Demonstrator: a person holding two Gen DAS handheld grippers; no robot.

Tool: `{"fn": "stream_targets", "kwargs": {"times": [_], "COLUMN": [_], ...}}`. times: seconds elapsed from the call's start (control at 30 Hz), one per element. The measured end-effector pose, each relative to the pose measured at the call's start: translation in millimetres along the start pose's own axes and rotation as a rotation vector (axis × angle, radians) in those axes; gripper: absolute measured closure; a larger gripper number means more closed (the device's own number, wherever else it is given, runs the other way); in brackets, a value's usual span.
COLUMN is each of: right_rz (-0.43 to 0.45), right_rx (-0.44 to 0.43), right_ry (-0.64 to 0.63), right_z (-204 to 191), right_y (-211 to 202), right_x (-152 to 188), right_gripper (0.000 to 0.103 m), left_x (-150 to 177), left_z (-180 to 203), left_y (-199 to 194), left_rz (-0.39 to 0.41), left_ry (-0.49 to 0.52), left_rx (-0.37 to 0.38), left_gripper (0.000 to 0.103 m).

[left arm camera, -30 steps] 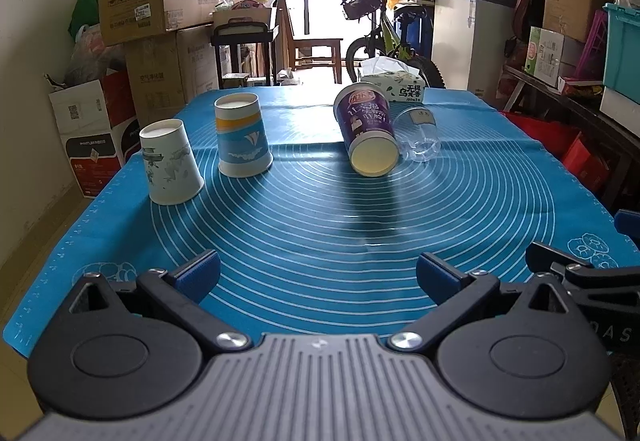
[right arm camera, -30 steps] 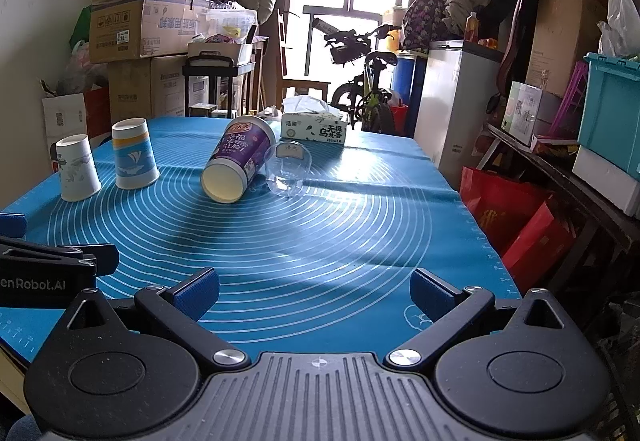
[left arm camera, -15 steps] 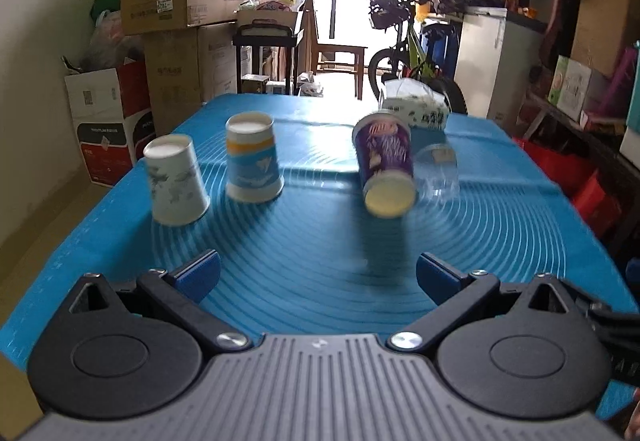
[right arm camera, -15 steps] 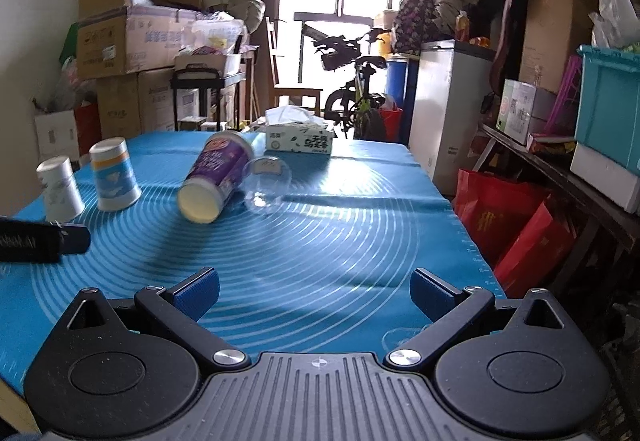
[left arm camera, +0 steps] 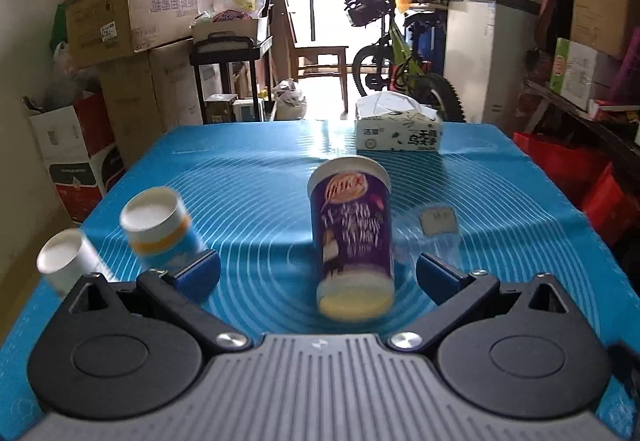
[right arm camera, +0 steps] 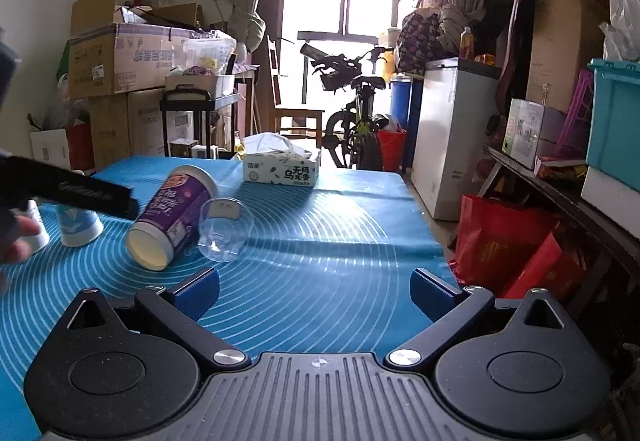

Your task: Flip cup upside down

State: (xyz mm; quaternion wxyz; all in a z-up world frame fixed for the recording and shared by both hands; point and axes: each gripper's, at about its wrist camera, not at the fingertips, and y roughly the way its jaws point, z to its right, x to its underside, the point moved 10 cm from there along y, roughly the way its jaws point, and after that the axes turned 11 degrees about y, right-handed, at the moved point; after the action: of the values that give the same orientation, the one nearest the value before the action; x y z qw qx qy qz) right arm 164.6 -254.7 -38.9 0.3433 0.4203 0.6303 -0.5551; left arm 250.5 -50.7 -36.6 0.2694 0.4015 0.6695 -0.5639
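Note:
A purple paper cup (left arm camera: 352,237) lies on its side on the blue mat (left arm camera: 256,185), its open mouth towards me; it also shows in the right wrist view (right arm camera: 172,217). A clear plastic cup (left arm camera: 436,237) lies beside it on its right, also in the right wrist view (right arm camera: 225,231). My left gripper (left arm camera: 318,277) is open, its blue fingertips on either side of the purple cup's mouth end, not touching. My right gripper (right arm camera: 314,291) is open and empty above the mat's near right part.
Two paper cups stand upside down at the left: a blue and orange one (left arm camera: 160,237) and a white one (left arm camera: 68,261). A tissue box (left arm camera: 398,133) sits at the mat's far edge. Boxes, a bicycle and a freezer crowd the room beyond.
My left gripper has moved forward and to the right, so the purple cup now sits between its open fingers. My right gripper has drifted slightly and stays open.

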Motion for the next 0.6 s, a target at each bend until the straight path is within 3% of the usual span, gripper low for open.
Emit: {"fn": "stream_targets", "kwargs": {"times": [0.13, 0.3, 0.37, 0.5, 0.6], "right_rz": [-0.044, -0.107, -0.118, -0.114, -0.110], "right_rx": [-0.019, -0.042, -0.044, -0.050, -0.051], "right_ry": [0.038, 0.096, 0.111, 0.109, 0.102], "right_z": [8.0, 14.8, 15.9, 12.5, 10.5], "right_y": [10.3, 20.4, 23.4, 24.0, 23.2], "right_x": [10.4, 24.4, 27.2, 27.8, 28.5], "right_gripper": [0.000, 0.000, 0.000, 0.000, 0.000], "left_x": [-1.6, 4.3, 5.4, 9.8, 9.1], "left_z": [4.8, 3.4, 3.3, 7.8, 10.1], "left_y": [27.0, 45.7, 48.8, 53.9, 50.4], "left_rz": [-0.030, -0.062, -0.060, -0.064, -0.058], "left_ry": [0.014, -0.044, -0.028, -0.024, -0.033], "left_rx": [0.002, 0.044, 0.034, 0.087, 0.129], "left_gripper": [0.001, 0.002, 0.016, 0.020, 0.035]}}
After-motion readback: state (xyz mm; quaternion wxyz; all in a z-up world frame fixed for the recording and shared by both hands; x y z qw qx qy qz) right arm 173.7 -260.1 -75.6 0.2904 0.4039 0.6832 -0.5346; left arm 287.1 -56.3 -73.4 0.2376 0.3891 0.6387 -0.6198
